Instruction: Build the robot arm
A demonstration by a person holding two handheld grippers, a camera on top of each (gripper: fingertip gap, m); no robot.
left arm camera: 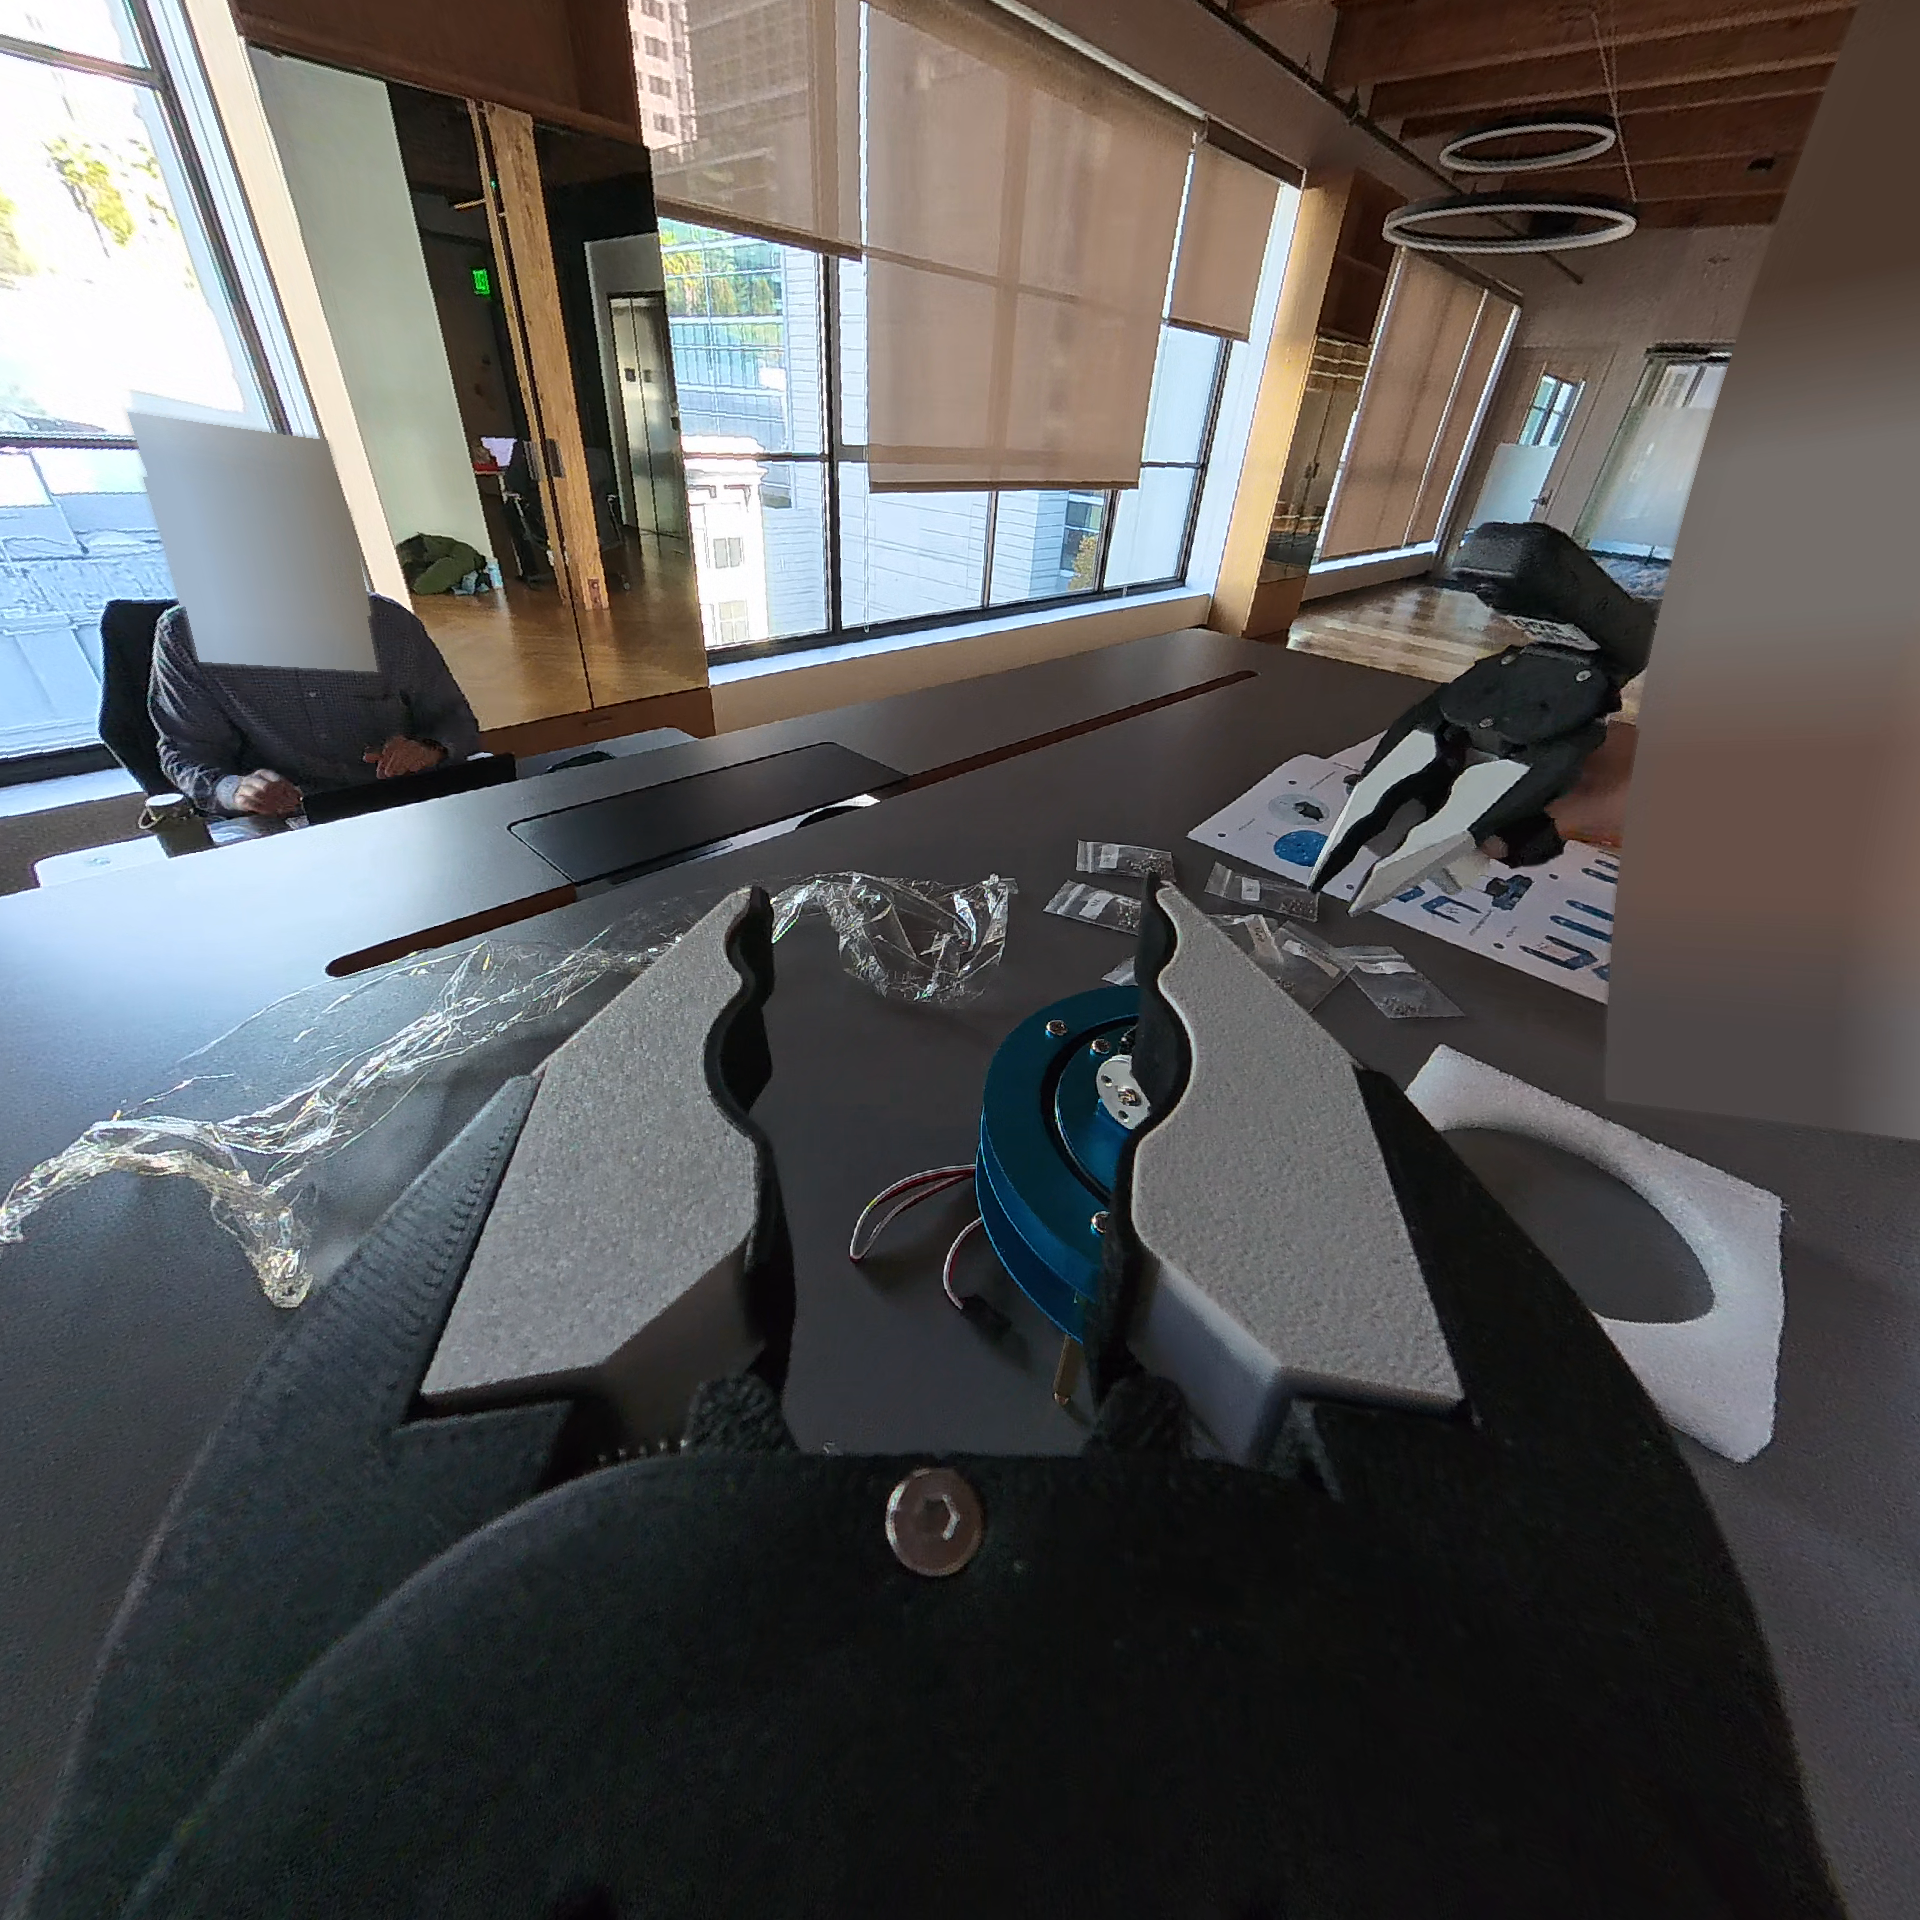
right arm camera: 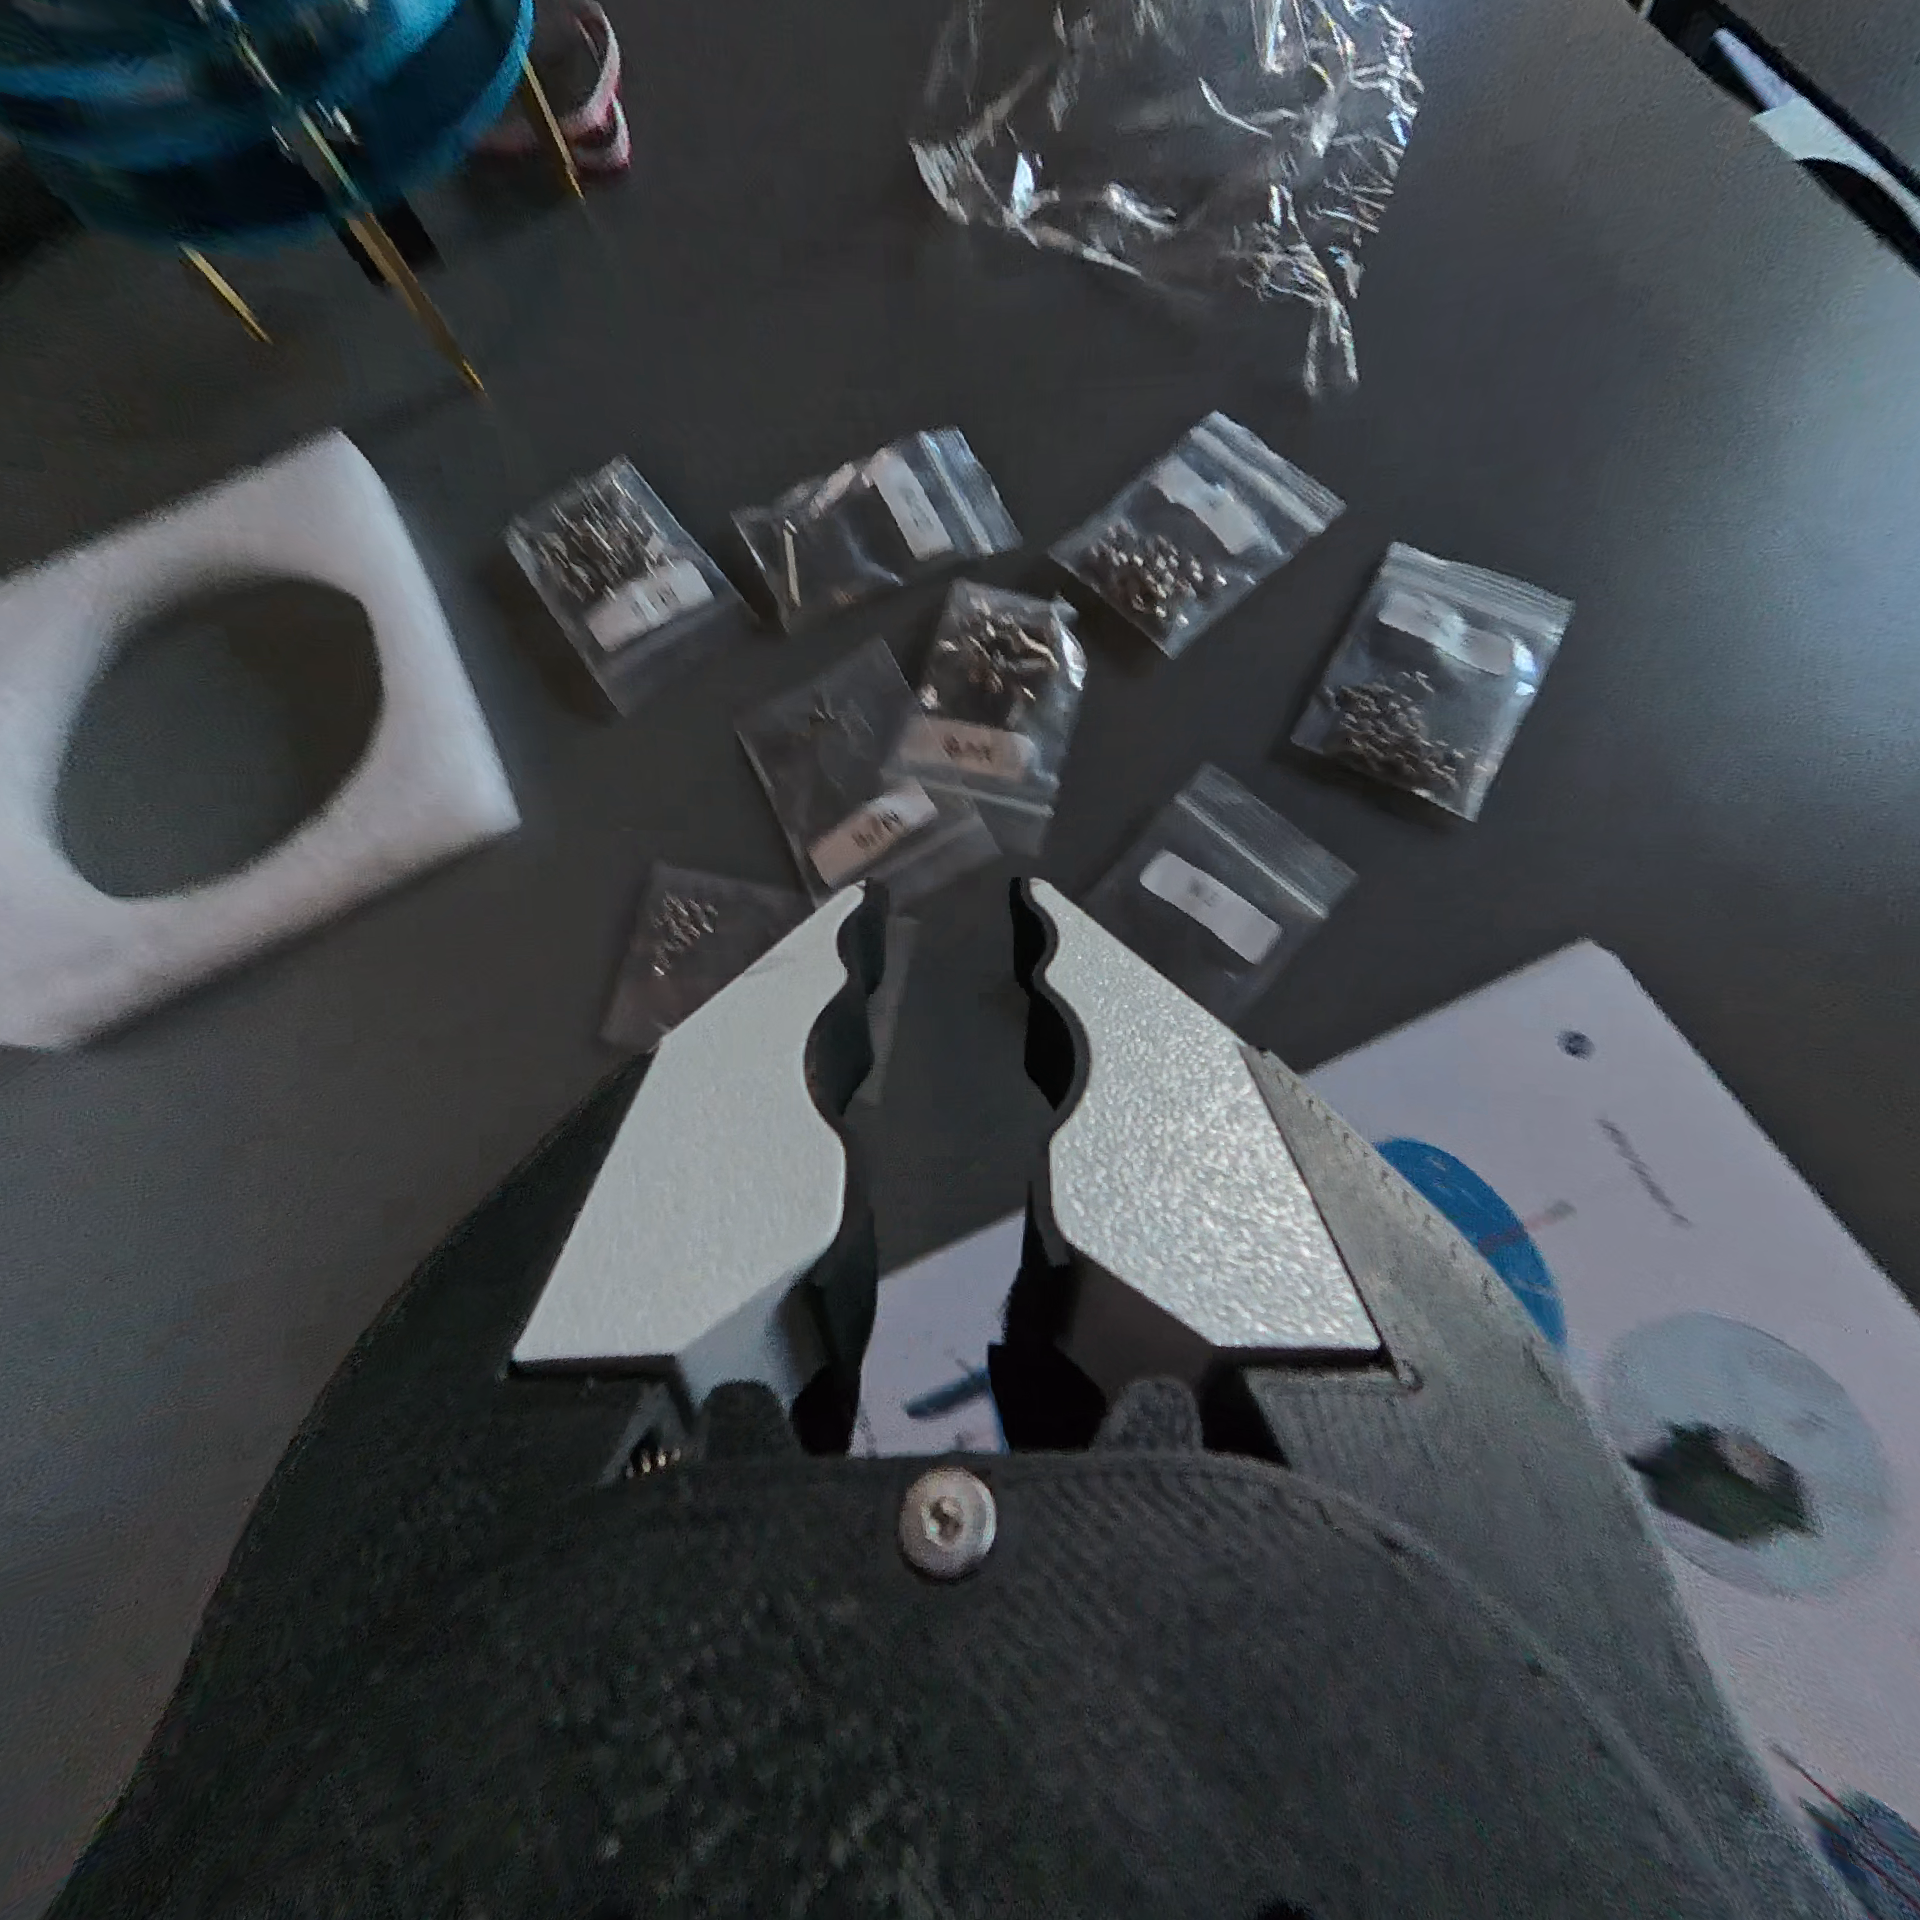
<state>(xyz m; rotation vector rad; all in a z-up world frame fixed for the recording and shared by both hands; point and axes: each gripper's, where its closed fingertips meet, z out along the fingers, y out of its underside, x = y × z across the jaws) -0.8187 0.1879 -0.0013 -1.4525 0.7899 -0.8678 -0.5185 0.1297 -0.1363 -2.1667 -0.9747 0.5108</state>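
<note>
The left gripper (left arm camera: 951, 935) hangs low over the dark grey matte table (left arm camera: 260, 935) with its jaws spread wide and nothing between them, and the round blue anodised metal disc assembly (left arm camera: 1029, 1164) stands just beside the inner face of its right-hand finger, partly hidden behind it; whether the finger's dark pad touches the disc cannot be told. From here a sideways nudge of that finger could well knock the disc over, since in the right wrist view it seems to rest on thin brass-coloured pins (right arm camera: 416, 301) that give little footing, and its red and white wire leads (left arm camera: 904, 1195) lie loose in the gap between the fingers where they could snag. The crumpled clear plastic film (left arm camera: 914, 935) just ahead is light and would probably drag along with any contact. The right gripper (right arm camera: 940, 904) tilts steeply down towards the table, its jaws parted by a narrow gap and empty, tips hovering just above a cluster of small clear zip bags of metal hardware (right arm camera: 997, 675); these bags overlap and look slippery, so closing on one may lift or scatter its neighbours. That view is blurred, so the gripper's height is uncertain. The white foam square with a round cut-out (right arm camera: 208, 748) lies to its left and a white printed paper sheet (right arm camera: 1558, 1091) beneath its body
</note>
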